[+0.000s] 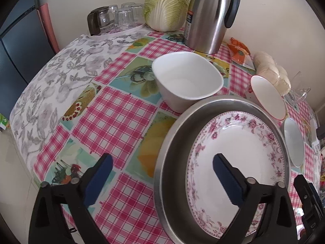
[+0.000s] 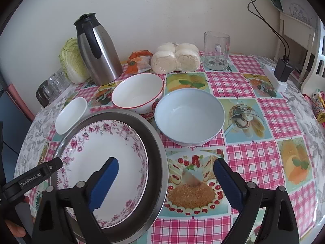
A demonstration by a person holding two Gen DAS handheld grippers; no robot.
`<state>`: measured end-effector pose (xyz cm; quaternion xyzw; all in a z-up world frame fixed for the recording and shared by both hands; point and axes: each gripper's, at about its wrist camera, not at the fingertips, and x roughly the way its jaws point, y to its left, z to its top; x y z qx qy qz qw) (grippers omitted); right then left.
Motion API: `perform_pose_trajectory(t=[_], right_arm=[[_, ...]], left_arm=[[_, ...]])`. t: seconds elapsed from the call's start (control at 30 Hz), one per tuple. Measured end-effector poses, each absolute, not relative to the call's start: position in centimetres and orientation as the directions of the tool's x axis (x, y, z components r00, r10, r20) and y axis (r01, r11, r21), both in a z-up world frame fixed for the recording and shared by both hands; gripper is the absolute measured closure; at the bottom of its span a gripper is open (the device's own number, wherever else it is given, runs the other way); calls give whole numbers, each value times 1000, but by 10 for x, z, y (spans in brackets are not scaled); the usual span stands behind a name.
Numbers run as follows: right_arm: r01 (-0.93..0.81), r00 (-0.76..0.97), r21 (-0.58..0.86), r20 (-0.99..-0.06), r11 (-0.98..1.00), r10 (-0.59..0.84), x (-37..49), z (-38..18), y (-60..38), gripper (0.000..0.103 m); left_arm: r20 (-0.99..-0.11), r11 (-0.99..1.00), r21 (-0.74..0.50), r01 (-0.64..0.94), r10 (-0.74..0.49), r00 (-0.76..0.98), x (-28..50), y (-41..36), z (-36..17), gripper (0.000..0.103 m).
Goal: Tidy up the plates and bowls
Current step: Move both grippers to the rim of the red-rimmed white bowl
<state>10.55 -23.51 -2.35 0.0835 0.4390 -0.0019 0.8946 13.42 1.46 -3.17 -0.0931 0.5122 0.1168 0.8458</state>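
A floral-rimmed white plate (image 1: 235,150) (image 2: 101,158) lies inside a round metal tray (image 1: 172,158) (image 2: 156,154). My left gripper (image 1: 162,174) is open and empty, its jaws straddling the tray's left rim. My right gripper (image 2: 165,181) is open and empty, straddling the tray's right rim. A white squarish bowl (image 1: 186,79) (image 2: 71,113) sits behind the tray. A red-rimmed bowl (image 1: 268,95) (image 2: 138,93) and a pale blue bowl (image 1: 292,142) (image 2: 191,116) stand to its right.
A steel thermos jug (image 1: 209,14) (image 2: 97,48), a cabbage (image 1: 166,4), a round tray of glasses (image 1: 119,18), bagged buns (image 2: 176,58), a glass mug (image 2: 216,49) and a snack packet (image 2: 139,61) line the back of the table (image 2: 254,162). A power strip (image 2: 278,77) sits far right.
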Motion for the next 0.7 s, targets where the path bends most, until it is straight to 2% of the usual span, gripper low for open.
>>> perform_pose_trajectory(t=[0.07, 0.47, 0.6, 0.7], right_arm=[[84, 614, 145, -787, 986, 64, 105, -24, -236, 0], [105, 610, 151, -790, 983, 56, 105, -26, -241, 0], [107, 623, 148, -781, 983, 50, 104, -26, -240, 0], [124, 644, 151, -764, 981, 36, 102, -23, -243, 0]], left_arm=[[-890, 953, -28, -302, 114, 441, 134, 16, -33, 0], [-875, 947, -60, -315, 102, 473, 136, 18, -30, 0], [-830, 951, -58, -302, 123, 545, 133, 13, -22, 0], [-764, 959, -49, -280, 145, 629, 127, 6, -12, 0]])
